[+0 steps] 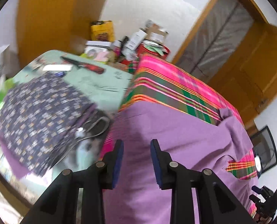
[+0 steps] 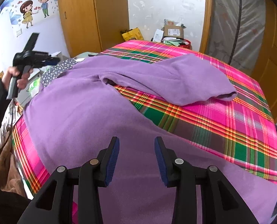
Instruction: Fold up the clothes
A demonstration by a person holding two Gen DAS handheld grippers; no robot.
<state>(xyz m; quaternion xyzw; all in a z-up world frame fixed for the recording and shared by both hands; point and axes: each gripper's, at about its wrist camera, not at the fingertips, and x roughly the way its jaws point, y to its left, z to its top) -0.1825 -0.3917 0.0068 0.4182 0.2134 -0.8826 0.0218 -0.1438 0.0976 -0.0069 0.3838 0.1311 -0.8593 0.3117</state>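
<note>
A purple garment (image 2: 82,112) lies spread over a bed with a pink and green plaid cover (image 2: 222,115). One sleeve (image 2: 194,78) is laid across the cover toward the right. My right gripper (image 2: 136,140) hovers open above the garment's near part, with nothing between its blue pads. My left gripper (image 1: 137,143) is also open, above the garment's (image 1: 175,140) left edge on the plaid cover (image 1: 166,85), and holds nothing. In the right wrist view the left gripper (image 2: 53,59) is raised at the bed's left side, held by a hand (image 2: 17,76).
A dark patterned cloth (image 1: 37,108) lies on a pale green surface (image 1: 101,80) left of the bed. Boxes and tins (image 1: 138,41) are piled at the far end. A wooden wardrobe (image 2: 93,15) and a door frame (image 2: 207,18) stand behind.
</note>
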